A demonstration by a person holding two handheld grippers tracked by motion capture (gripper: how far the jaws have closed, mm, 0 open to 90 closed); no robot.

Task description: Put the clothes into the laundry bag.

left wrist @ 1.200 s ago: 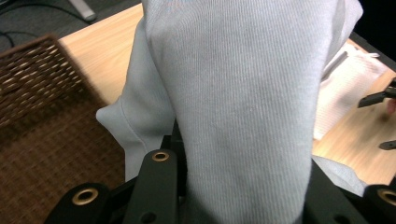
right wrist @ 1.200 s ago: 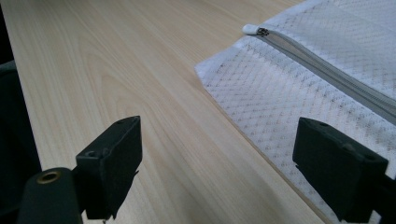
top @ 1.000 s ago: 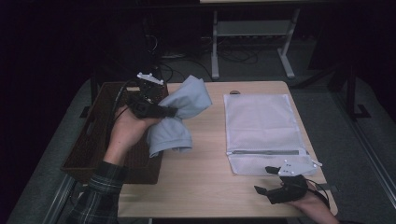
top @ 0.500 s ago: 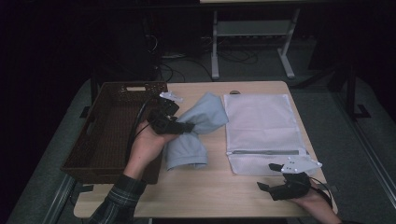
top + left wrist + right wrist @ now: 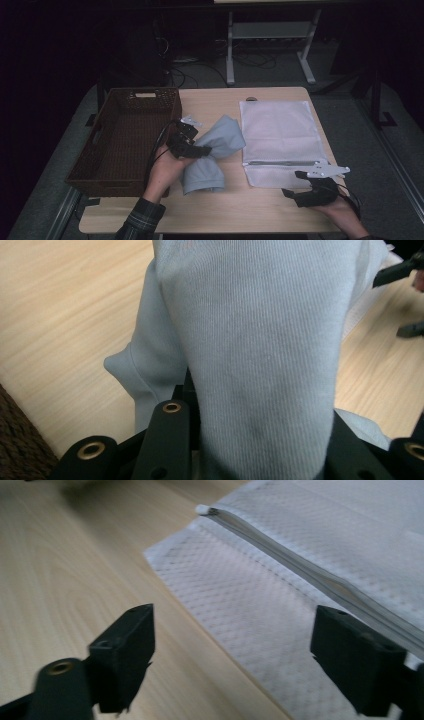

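ribbed matt cloth garment [image 5: 260, 350], white mesh bag [image 5: 280, 135], woven wicker basket [image 5: 125, 135], smooth wood table [image 5: 220, 210]

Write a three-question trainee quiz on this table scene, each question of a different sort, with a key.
1. True or false: the left gripper is shut on the light blue garment.
2. Multiple choice: where does the white mesh zip bag lie? A. inside the brown wicker basket; B. flat on the wooden table, to the right of the garment; C. draped over the basket's rim.
3. Fill in: the right gripper has its jaws ____, with nothing pressed between them, at the near edge of the zip bag.

Key: 1 true; 2 B; 3 open.
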